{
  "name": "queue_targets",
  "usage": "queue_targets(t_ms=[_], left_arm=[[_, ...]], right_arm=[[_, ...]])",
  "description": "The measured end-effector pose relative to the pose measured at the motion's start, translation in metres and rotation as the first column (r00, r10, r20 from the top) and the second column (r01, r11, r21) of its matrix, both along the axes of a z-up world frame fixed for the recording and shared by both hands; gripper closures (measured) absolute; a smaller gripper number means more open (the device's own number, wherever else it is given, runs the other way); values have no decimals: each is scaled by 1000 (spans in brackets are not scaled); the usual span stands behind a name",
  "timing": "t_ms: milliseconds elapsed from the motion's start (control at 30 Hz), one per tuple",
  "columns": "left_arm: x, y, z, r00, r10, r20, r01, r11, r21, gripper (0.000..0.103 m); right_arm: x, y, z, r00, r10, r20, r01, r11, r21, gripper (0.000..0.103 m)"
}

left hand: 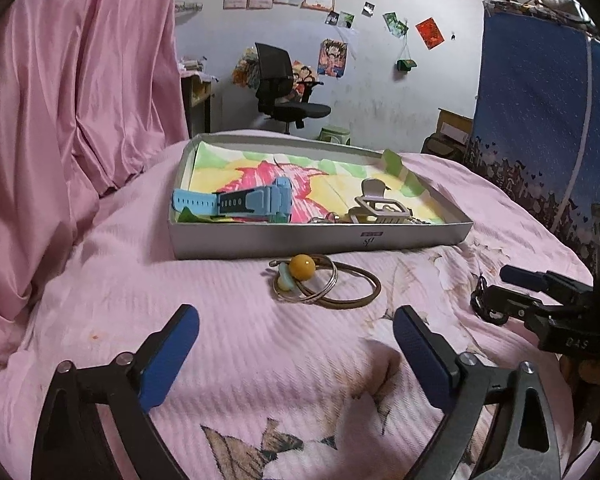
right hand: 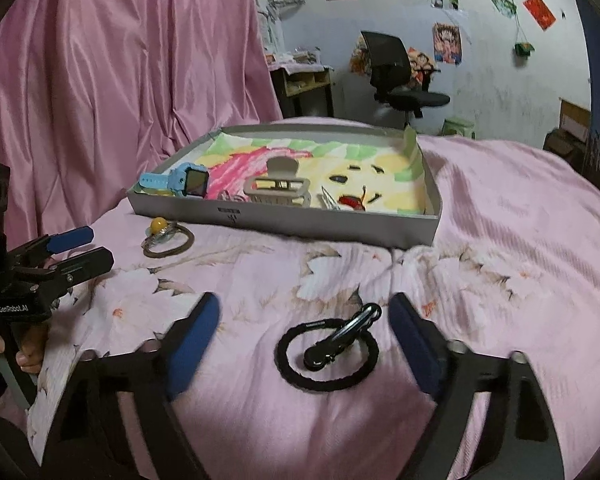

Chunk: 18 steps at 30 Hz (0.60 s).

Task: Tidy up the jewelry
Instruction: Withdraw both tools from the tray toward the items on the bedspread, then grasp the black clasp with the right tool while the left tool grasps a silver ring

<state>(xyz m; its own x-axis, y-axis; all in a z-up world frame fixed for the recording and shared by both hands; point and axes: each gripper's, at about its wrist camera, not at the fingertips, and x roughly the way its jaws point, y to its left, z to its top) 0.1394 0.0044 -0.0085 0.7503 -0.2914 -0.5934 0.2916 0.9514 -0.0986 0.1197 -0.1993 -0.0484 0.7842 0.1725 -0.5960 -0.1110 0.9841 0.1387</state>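
A shallow grey box lined with a coloured drawing lies on the pink bedspread. It holds a blue watch and a beige hair claw. In front of it lie thin bangles with a yellow bead. My left gripper is open and empty, just short of the bangles. A black hair tie with a black clip lies between the fingers of my open right gripper, on the bedspread.
A pink curtain hangs along the left of the bed. A blue patterned cloth hangs at the right. A black office chair and a small desk stand beyond the bed by the wall.
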Motion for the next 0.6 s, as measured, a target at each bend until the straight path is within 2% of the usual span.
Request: queue_targets(t_ms=[267, 600], left_arm=[[16, -2, -6, 998, -5, -70, 4, 1000, -15, 28], [36, -13, -8, 993, -15, -113, 14, 1000, -7, 51]], right_arm=[[8, -7, -16, 997, -14, -82, 19, 998, 60, 66], [14, -11, -31, 985, -33, -171, 50, 994, 96, 67]])
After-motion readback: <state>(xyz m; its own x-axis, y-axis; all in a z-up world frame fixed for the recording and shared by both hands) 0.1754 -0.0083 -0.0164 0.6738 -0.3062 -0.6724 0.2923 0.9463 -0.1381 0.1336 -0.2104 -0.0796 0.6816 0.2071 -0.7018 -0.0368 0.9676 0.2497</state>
